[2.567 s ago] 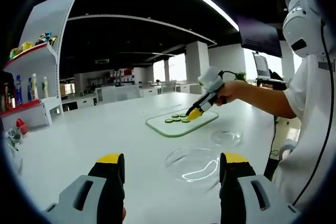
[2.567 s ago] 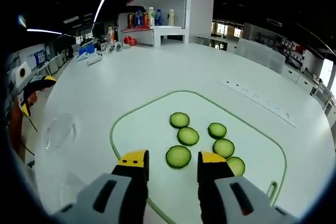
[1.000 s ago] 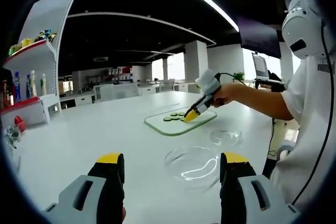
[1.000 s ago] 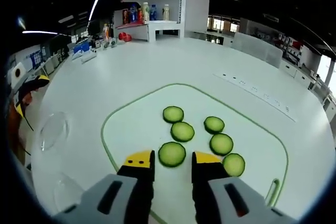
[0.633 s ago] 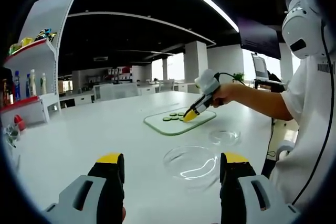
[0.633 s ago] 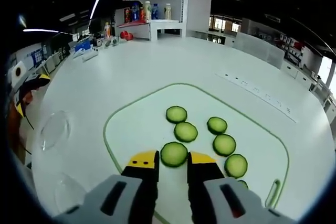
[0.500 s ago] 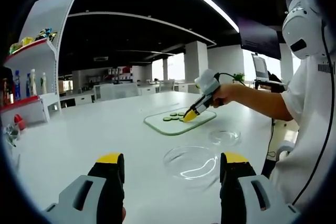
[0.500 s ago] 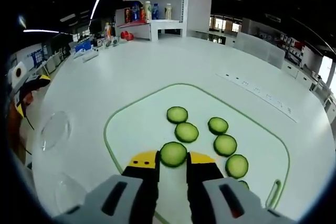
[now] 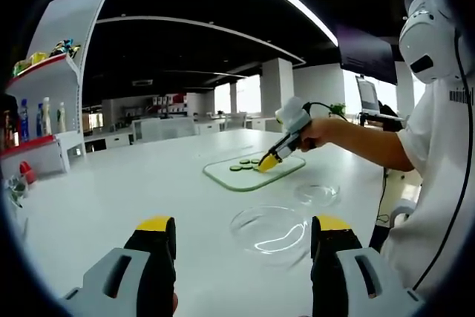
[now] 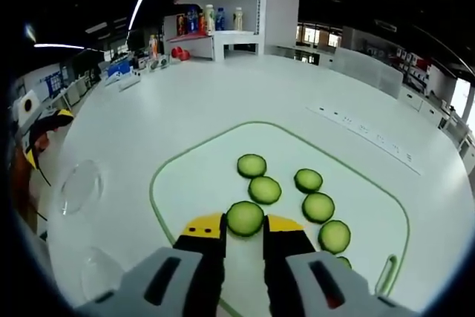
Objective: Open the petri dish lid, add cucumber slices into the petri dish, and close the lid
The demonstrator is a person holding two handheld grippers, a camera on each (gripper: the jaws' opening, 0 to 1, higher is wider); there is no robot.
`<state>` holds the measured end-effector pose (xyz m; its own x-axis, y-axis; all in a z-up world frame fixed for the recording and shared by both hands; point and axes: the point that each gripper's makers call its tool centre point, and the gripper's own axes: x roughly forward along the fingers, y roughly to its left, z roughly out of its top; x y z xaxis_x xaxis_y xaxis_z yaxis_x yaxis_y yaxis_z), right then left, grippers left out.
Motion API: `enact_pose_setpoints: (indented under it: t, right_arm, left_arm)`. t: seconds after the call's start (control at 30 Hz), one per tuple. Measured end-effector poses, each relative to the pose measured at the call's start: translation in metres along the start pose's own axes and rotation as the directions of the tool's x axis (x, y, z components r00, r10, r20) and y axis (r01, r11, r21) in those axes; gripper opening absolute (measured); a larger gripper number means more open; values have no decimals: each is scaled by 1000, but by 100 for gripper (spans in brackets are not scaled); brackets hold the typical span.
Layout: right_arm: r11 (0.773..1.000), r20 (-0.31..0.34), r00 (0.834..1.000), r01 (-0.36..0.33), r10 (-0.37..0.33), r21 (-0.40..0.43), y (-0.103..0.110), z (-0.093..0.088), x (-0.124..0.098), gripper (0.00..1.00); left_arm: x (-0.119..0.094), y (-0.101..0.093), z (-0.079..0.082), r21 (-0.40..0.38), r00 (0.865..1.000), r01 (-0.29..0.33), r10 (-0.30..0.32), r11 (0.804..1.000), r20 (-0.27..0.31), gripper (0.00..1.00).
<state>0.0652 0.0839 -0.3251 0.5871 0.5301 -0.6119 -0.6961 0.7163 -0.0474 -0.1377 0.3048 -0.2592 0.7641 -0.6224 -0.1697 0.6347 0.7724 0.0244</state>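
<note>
the right hand-held gripper (image 10: 244,229) is clenched on a cucumber slice (image 10: 245,218) near the board (image 10: 178,183) edge. the left hand-held gripper (image 9: 241,231) is released above the desk (image 9: 111,191), the dish (image 9: 271,229) between its jaws.

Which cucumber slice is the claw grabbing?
The right claw pinches the cucumber slice at the near edge of the cutting board; the other slices lie free beyond it.

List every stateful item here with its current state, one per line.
right gripper: shut on cucumber slice
left gripper: open, holding nothing
petri dish: uncovered, no slices inside
lid: off, lying on the table
other cucumber slices: flat on cutting board
</note>
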Motion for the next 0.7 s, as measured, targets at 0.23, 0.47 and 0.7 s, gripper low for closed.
enact_pose_setpoints:
  t: [0.23,0.47,0.7]
  right_arm:
    - [1000,8,1000,-4,4,0,0,1,-3,19]
    - [1000,22,1000,-13,12,20,-2,1,-8,19]
    - [997,57,998,-43,39,64,-4,4,-16,19]
  left_arm:
    - [1,-1,0,0,1000,2,-2,1000,-2,74]
    - [2,-3,1,5,1000,4,-4,1000,-3,74]
    - [3,-5,3,10,1000,10,-10,1000,-3,74]
